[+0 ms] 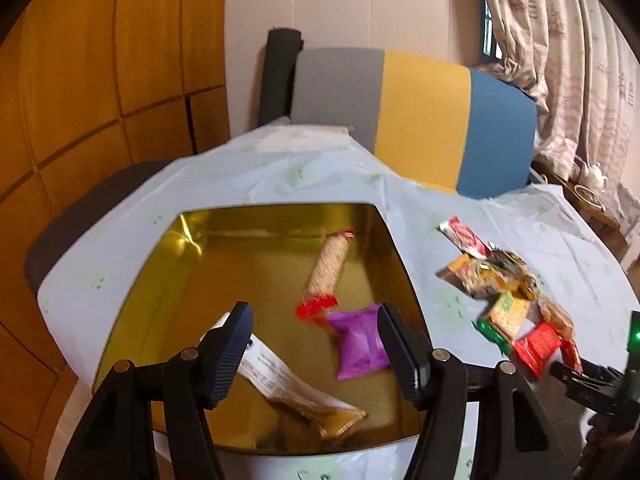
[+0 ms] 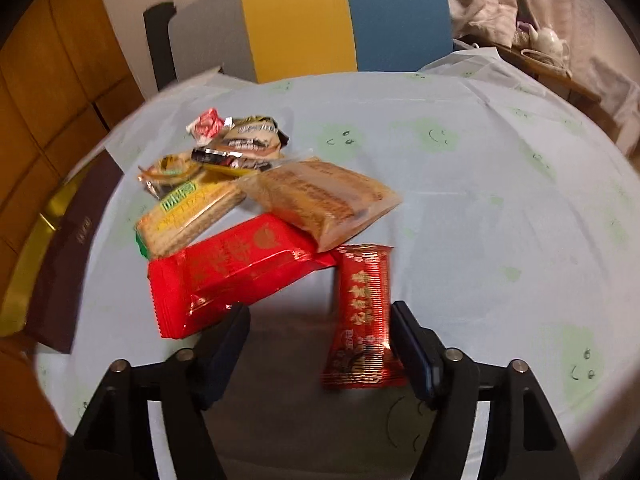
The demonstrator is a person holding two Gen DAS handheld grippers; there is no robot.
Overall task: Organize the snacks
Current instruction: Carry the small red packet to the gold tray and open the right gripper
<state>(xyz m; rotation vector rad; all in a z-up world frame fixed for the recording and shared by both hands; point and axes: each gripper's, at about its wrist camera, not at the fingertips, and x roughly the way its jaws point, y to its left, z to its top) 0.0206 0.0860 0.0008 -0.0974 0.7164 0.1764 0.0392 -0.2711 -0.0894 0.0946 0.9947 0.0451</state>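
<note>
Your left tool (image 1: 316,354) hangs wide and empty over the gold tin (image 1: 132,280), which holds a purple packet (image 1: 358,340), a long cracker roll (image 1: 330,266) and a pale wrapper (image 1: 280,380); your right tool (image 2: 320,348) gapes around a small red packet (image 2: 362,312), not pressing it.

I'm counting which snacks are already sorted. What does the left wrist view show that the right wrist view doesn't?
Only the left wrist view looks into the gold metal tin: a purple packet, a long oat bar with red wrapper ends, a white-labelled biscuit sleeve.
Only the right wrist view: a narrow red patterned packet between the open right tongs.
Both: the snack pile's large red pouch, the pale blue tablecloth.
</note>
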